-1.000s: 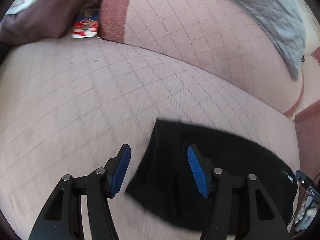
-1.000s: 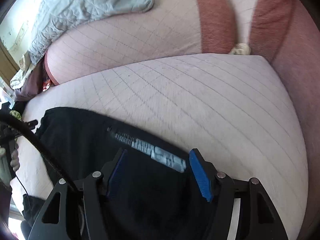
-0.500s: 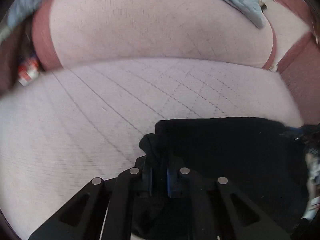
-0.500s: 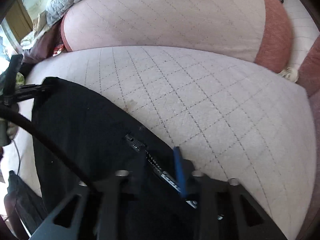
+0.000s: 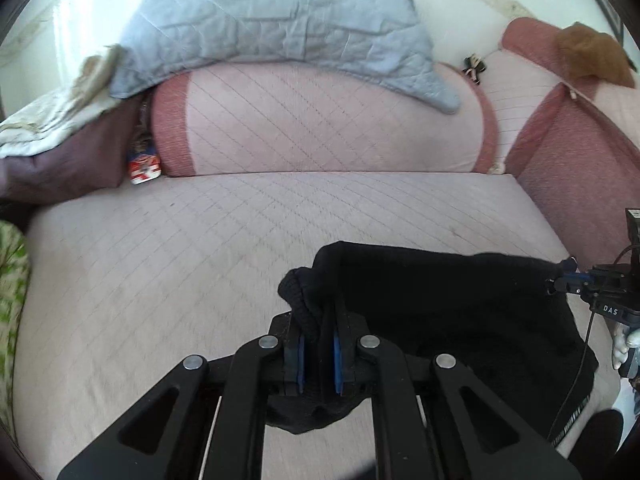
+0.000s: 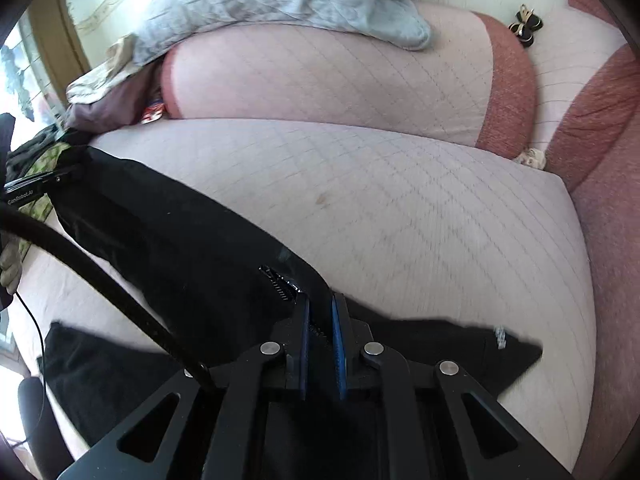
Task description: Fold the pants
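Note:
The black pants [image 5: 448,300] hang stretched between my two grippers above the pink quilted sofa seat [image 5: 200,248]. My left gripper [image 5: 319,332] is shut on a bunched corner of the pants. My right gripper [image 6: 320,312] is shut on the pants' edge by a white-printed label [image 6: 280,280]; the pants [image 6: 168,240] run from it to the left gripper at the far left [image 6: 36,188]. The right gripper also shows at the right edge of the left wrist view [image 5: 576,280]. A lower part of the pants lies on the seat.
The sofa back cushion [image 5: 320,120] carries a light blue quilted blanket [image 5: 272,12]. A red armrest [image 5: 576,160] stands at the right. A purple cushion [image 5: 60,160] and a small red-and-white package [image 5: 144,166] sit at the left. A black cable [image 6: 100,276] crosses the right wrist view.
Both grippers were open over the pants a second ago, then shut on the fabric. They have since lifted the pants off the seat, stretched between them.

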`<action>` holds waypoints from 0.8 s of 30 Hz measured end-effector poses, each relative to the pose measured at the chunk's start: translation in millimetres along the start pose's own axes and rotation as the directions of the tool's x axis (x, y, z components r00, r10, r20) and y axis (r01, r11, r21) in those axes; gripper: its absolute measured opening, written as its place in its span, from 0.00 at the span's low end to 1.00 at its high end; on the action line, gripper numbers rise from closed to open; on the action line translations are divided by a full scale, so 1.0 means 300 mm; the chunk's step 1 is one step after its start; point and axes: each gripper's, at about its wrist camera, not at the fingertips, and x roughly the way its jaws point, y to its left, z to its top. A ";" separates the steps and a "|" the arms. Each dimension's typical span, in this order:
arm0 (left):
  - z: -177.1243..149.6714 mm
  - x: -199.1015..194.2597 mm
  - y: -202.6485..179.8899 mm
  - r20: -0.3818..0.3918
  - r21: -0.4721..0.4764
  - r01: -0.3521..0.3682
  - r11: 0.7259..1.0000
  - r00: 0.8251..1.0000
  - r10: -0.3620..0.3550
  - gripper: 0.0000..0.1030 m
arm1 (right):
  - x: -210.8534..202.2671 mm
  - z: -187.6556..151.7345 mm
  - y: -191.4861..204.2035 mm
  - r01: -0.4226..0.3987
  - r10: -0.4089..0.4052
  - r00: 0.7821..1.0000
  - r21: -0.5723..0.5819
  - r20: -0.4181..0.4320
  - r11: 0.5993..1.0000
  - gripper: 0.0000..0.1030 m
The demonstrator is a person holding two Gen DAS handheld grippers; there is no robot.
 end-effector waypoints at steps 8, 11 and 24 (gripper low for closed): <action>-0.346 -0.208 -0.034 0.014 0.017 0.010 1.000 1.000 -0.011 0.10 | -0.125 -0.319 0.155 0.020 -0.022 0.998 -0.040 -0.055 0.999 0.11; -0.476 -0.234 -0.030 -0.018 0.026 -0.014 1.000 1.000 0.015 0.16 | -0.132 -0.429 0.184 0.027 -0.031 0.995 -0.033 -0.098 0.999 0.09; -0.797 -0.494 0.091 -0.022 -0.154 -0.018 0.988 1.000 0.015 0.41 | -0.230 -0.583 0.366 0.064 -0.097 0.979 -0.179 -0.177 0.982 0.07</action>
